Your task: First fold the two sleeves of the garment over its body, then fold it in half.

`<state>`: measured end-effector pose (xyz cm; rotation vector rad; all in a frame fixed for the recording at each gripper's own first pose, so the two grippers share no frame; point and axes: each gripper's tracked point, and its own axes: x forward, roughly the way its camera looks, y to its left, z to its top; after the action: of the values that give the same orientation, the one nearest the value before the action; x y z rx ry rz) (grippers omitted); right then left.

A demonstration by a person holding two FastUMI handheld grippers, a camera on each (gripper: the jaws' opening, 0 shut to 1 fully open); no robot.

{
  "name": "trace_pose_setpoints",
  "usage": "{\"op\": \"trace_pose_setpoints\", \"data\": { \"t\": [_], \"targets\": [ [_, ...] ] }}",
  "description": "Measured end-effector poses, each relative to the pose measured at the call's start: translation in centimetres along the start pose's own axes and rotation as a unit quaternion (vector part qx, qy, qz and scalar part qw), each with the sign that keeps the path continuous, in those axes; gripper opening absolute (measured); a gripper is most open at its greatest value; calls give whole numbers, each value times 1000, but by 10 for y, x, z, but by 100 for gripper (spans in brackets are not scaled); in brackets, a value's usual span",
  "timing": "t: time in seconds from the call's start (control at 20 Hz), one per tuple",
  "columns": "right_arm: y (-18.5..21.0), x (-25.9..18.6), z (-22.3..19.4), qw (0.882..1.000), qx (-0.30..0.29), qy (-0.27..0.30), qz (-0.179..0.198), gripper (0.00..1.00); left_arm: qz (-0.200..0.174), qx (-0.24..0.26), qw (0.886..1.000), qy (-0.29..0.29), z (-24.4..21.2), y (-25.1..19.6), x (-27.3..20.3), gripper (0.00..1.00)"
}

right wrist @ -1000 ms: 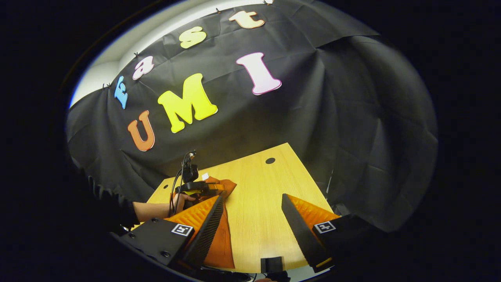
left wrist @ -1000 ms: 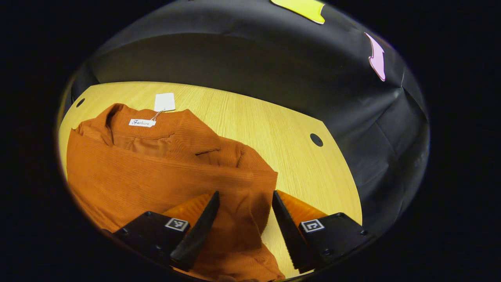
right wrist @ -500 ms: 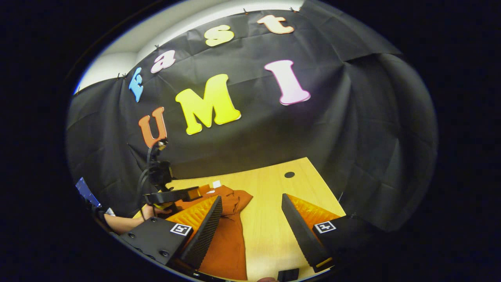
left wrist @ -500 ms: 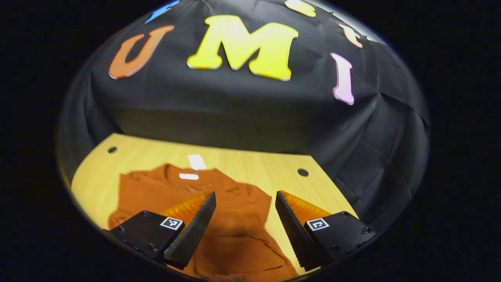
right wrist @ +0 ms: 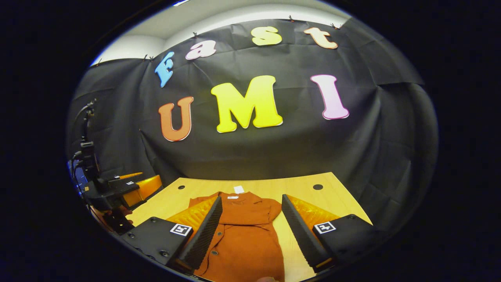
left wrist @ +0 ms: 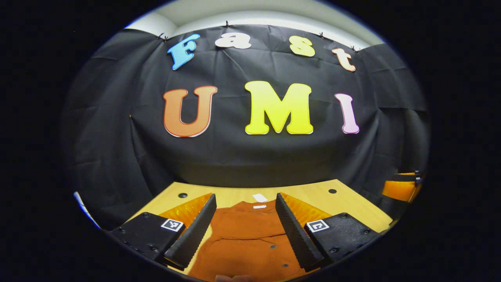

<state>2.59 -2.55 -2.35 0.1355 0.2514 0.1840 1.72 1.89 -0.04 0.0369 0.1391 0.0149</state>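
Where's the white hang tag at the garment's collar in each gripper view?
Left gripper view: white hang tag lies low centre, between the fingers, beyond the collar.
Right gripper view: tag lies low, left of centre, beyond the collar.
Shared landmark: orange garment on the table.

Light wooden table (left wrist: 352, 203) (right wrist: 301, 182), round dark holes near its far corners: one left (left wrist: 182, 195) (right wrist: 181, 187), one right (left wrist: 332, 191) (right wrist: 318, 187). Black cloth wall (left wrist: 235, 156) (right wrist: 274, 149) hangs right behind the table's far edge, creased, pinned along the top. Pale wall strip (left wrist: 250, 11) (right wrist: 219, 17) above the cloth. Bluish object (right wrist: 80, 178) at far left, too small to identify.
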Motion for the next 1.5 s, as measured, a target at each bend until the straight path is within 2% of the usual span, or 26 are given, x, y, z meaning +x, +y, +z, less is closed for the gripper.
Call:
{"op": "trace_pose_setpoints", "data": {
  "t": [0.15, 0.35, 0.55, 0.6, 0.65, 0.7, 0.85, 0.95, 1.15, 1.35, 1.5],
  "targets": [
    [32, -7, -8, 1000, -18, -1, 11, 97, 2, -9, 1000, -9, 0, 14, -14, 98],
    [44, -12, -19, 999, -26, 13, 20, 97, -3, -33, 999, 0, -8, 16, -22, 98],
    [28, -18, -45, 999, -13, 47, 24, 97, -14, -51, 998, 16, -24, 22, -24, 98],
    [20, -23, -57, 998, -13, 62, 23, 97, -30, -55, 998, 26, -31, 20, -27, 98],
    [8, -30, -72, 997, -17, 80, 14, 93, -44, -57, 997, 38, -40, 15, -32, 98],
    [-4, -37, -85, 995, -19, 95, 4, 97, -50, -53, 996, 44, -47, 14, -36, 98],
    [-31, -60, -123, 990, -8, 140, -19, 97, -76, -37, 994, 62, -68, 9, -55, 98],
    [-42, -73, -143, 986, 10, 162, -25, 97, -90, -40, 991, 92, -97, 16, -73, 98],
    [-68, -90, -195, 975, 26, 214, -46, 97, -74, -57, 972, 214, -190, 64, -119, 98],
    [-83, -112, -236, 964, 17, 258, -55, 97, -64, -86, 938, 329, -267, 110, -178, 99],
    [-92, -117, -262, 956, 22, 286, -64, 94, -88, -96, 911, 392, -306, 120, -212, 99]
  ]
}}
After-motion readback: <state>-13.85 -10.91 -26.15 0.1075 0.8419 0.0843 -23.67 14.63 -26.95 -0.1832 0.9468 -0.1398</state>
